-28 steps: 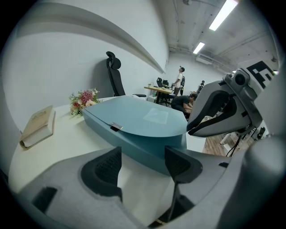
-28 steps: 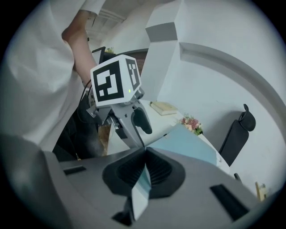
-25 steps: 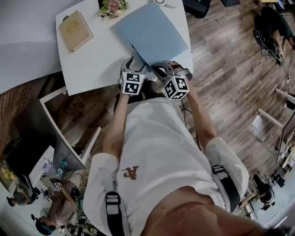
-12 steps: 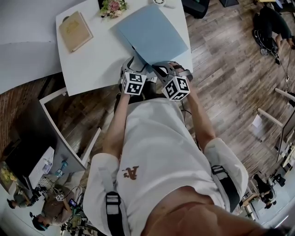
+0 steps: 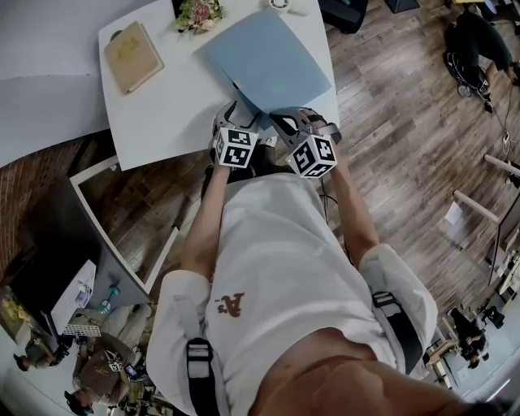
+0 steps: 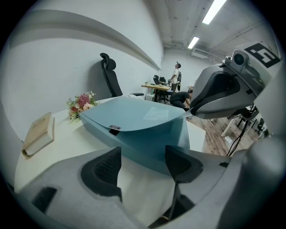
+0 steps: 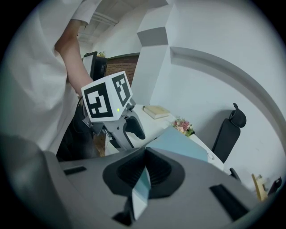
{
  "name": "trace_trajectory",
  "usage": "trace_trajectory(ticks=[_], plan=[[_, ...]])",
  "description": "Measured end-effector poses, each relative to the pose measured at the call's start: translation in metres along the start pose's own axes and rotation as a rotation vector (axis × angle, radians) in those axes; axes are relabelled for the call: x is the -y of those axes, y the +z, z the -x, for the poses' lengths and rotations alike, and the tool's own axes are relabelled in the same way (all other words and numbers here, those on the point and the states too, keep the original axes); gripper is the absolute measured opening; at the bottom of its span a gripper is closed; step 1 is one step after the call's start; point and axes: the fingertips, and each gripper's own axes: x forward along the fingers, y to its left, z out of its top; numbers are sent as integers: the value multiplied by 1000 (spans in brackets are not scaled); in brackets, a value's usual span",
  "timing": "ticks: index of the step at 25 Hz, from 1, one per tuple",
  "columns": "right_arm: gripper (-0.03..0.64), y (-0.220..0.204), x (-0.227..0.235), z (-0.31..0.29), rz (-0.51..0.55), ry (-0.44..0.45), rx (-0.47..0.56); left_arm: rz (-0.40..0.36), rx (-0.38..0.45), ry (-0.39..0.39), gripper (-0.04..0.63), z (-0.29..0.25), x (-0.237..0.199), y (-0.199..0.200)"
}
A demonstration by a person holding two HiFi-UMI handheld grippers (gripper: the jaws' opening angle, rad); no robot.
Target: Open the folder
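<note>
blue folder (image 5: 268,61) lies on the white tabletop (image 5: 166,110), set at an angle, its near corner at the tabletop's front edge where both tools meet it. right tool (image 7: 145,172): pads pressed together on a thin blue sheet at the folder's near right corner; the sheet runs up out of the pads toward the rest of the folder. it looks to be the top cover only, though the pinch point is too close to the lens to be sure. in the left gripper view the cover (image 6: 134,114) bows up off the lower half, with a gap showing along the near edge and a small dark tab at its left. left tool (image 6: 143,163): pads spread, only bare tabletop between them, the folder's near edge just beyond the pad tips, not touching. a tan book (image 5: 132,54) lies at the far left of the tabletop, well apart from the folder. flowers (image 5: 199,12) sit at the far edge, near the folder's far left corner. a black office chair (image 6: 111,76) stands behind the tabletop.
</note>
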Motion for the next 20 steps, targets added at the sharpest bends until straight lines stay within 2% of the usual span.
trace_trajectory(ticks=[11,15,20], plan=[[6,2,9,7,-7,-24,10,-2,0,-6,319,-1,4,0],[8,17,24,22,-52,-67,76,16,0,1,319,-3,0,-1],[8,20,39,38,-51,-89,90,24,-4,5,318,-3,-1,0]])
